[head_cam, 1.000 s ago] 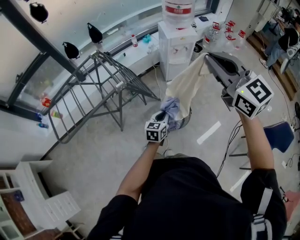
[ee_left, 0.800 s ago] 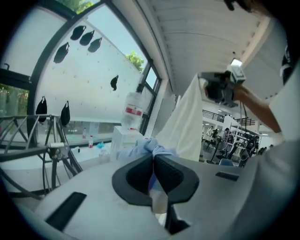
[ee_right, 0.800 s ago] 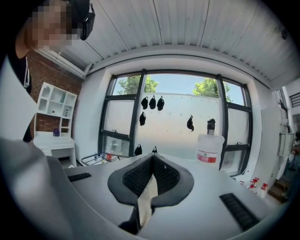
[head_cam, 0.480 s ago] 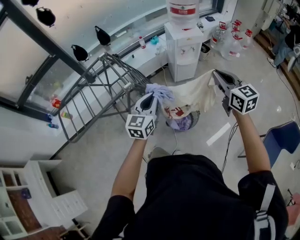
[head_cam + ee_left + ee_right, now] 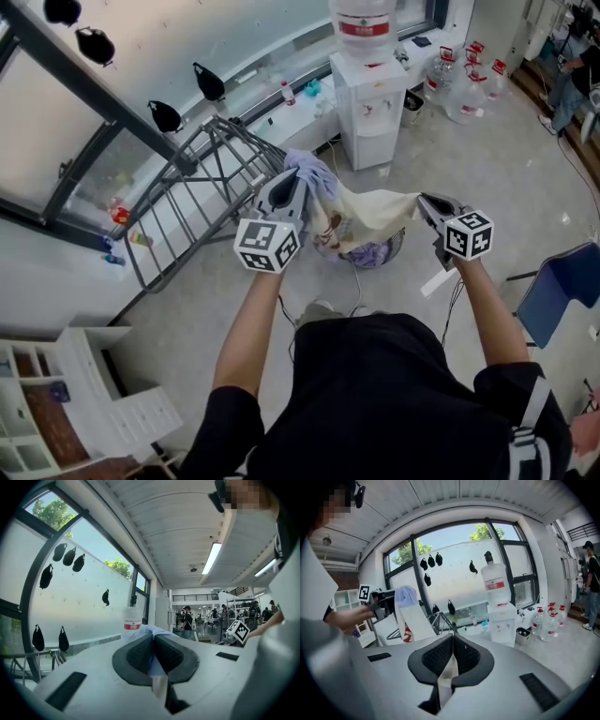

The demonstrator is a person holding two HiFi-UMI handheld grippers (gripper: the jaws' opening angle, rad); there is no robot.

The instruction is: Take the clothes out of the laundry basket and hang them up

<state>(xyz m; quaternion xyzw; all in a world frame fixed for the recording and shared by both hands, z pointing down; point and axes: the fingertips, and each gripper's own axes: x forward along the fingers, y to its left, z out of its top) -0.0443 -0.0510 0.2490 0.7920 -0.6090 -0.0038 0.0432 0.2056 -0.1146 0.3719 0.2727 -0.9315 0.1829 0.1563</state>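
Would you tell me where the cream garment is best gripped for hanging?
By its upper edge, one end from each side, as it is gripped now: the left gripper is shut on one end and the right gripper on the other, so the cream garment hangs spread between them.

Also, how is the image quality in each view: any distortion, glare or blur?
Head view: evenly daylit and sharp, even on the grey metal drying rack. Left gripper view: strong fisheye, black corners, bright frosted window. Right gripper view: same fisheye, frosted window backlit, cream cloth between the jaws soft.
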